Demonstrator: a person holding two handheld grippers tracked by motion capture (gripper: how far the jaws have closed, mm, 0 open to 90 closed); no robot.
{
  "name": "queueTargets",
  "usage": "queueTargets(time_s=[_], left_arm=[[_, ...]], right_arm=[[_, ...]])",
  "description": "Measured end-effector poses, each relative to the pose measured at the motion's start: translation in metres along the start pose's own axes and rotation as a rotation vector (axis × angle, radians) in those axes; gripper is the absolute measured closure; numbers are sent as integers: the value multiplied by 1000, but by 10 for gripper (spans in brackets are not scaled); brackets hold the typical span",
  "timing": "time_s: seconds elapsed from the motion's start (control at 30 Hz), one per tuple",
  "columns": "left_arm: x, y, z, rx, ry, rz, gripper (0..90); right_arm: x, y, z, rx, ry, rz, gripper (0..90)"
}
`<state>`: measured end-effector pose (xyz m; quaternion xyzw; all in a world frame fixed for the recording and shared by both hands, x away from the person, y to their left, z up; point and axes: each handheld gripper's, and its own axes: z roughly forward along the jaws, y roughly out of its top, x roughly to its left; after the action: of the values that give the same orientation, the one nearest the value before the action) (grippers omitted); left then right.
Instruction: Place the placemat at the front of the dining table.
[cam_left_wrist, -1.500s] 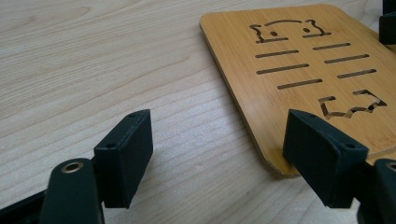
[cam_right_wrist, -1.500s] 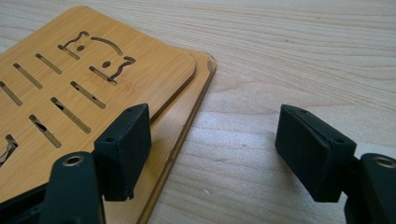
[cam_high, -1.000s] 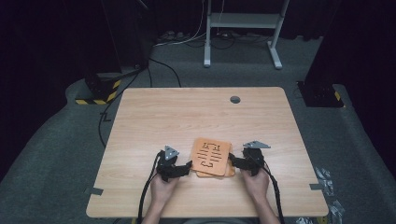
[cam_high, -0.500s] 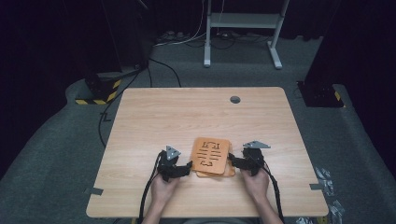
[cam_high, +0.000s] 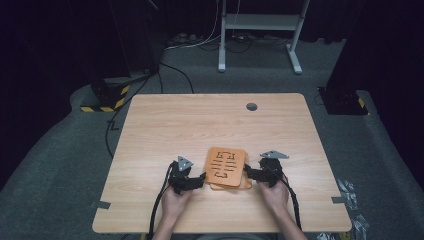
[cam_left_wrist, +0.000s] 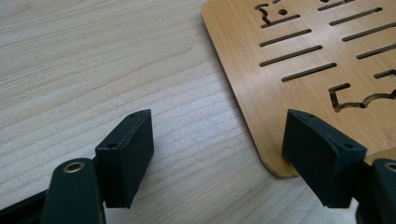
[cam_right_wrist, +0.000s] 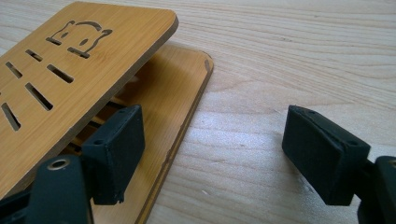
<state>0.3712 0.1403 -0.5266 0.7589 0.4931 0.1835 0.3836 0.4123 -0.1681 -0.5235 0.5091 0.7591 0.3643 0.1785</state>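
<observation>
almost nothing has moved since a moment ago, so the job looks just starting: the bamboo stand (cam_high: 228, 167) sits at the bench (cam_high: 200, 125) 6 o'clock edge, between the wide empty left gripper (cam_high: 196, 181) and right gripper (cam_high: 251, 173), with lots of room toward 12 o'clock.

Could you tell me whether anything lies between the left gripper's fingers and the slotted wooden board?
Nothing visible does. The left gripper is open at the slotted board's corner, with bare table between its fingers.
</observation>
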Motion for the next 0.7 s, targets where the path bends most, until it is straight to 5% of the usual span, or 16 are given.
queueTargets(time_s=[0.23, 0.53, 0.7], left_arm=[[1, 0, 0, 1, -7, 2, 251], [2, 0, 0, 0, -13, -3, 251], [2, 0, 0, -1, -14, -5, 250]], right_arm=[[-4, 7, -7, 112, 53, -49, 225], [1, 3, -22, 59, 55, -102, 282], [7, 3, -29, 27, 126, -125, 329]])
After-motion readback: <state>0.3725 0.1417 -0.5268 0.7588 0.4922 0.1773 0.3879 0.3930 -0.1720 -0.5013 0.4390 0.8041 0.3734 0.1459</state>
